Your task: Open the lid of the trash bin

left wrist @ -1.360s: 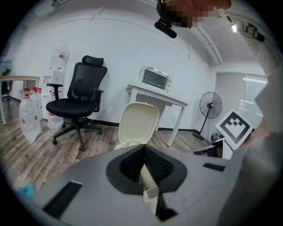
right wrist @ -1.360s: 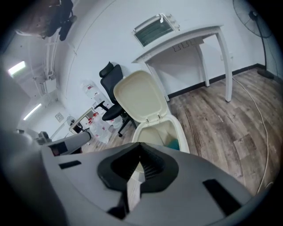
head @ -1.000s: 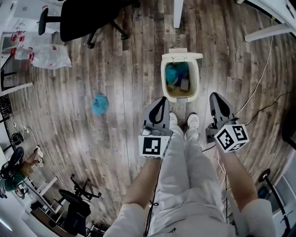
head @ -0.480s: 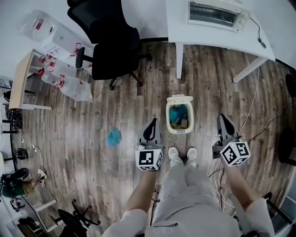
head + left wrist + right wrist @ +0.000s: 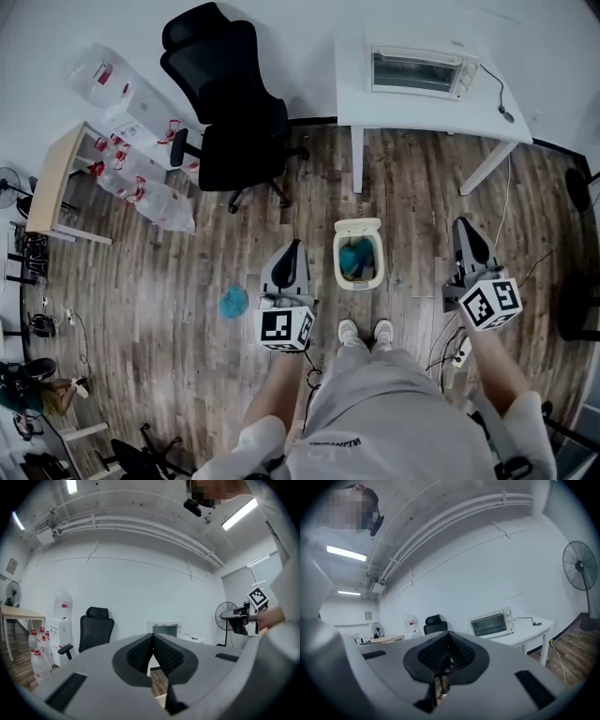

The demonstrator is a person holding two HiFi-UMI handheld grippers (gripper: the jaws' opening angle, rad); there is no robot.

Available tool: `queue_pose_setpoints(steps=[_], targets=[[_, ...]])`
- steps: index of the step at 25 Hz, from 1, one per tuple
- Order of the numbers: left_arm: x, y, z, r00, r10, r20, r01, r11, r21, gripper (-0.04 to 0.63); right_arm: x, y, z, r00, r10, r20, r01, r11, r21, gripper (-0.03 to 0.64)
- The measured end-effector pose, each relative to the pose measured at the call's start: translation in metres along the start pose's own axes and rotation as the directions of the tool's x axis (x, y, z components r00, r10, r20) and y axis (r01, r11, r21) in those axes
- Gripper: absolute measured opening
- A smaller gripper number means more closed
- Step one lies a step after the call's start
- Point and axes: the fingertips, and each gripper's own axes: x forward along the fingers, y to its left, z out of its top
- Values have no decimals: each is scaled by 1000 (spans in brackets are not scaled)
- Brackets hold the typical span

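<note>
The cream trash bin (image 5: 358, 278) stands on the wooden floor just ahead of the person's shoes. Its lid (image 5: 358, 226) is tipped up at the far rim, and blue rubbish shows inside. My left gripper (image 5: 292, 247) hangs to the bin's left, my right gripper (image 5: 460, 224) further off to its right, and both are well above the floor and touch nothing. In the left gripper view the gripper (image 5: 153, 635) points level across the room with its jaws meeting at the tip. The right gripper (image 5: 448, 633) looks the same in its own view, shut and empty.
A black office chair (image 5: 234, 112) stands behind and left of the bin. A white table (image 5: 422, 103) carries a toaster oven (image 5: 417, 70). Water bottles (image 5: 141, 192) lie at the left, a blue crumpled wad (image 5: 233, 301) on the floor, cables (image 5: 514, 211) at the right.
The head view has risen and tilted up, so the bin looks smaller and the chair, table and wall have come into view. Both grippers stay shut beside the bin.
</note>
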Motion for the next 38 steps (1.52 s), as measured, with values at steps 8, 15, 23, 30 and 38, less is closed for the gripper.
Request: queue_pose_setpoints(steps=[8,15,23,30,38], targets=[[-12,4,47,998,6,69,-9,999,37,2,-30,-14,39,997,-53,56,56,997,-56,17],[-11,-6,44,997,-4,75,2,1000,28,0,-37,-16,34,997,-61,53,64,996,-59,15],[-12,-12,51,997,3,74,-7,998,59,0,-38,-16,36,997,-49,53,52,997,-61,16],[-13,-15,48,997,-1,81,-3,999,47,1,-37,-18,37,997,-52,52,54,997,-49,15],[-15,-15,49,997,6,73,-10,999,43,0,-37,-14,32,998,-43,44,45,998,-44,16]])
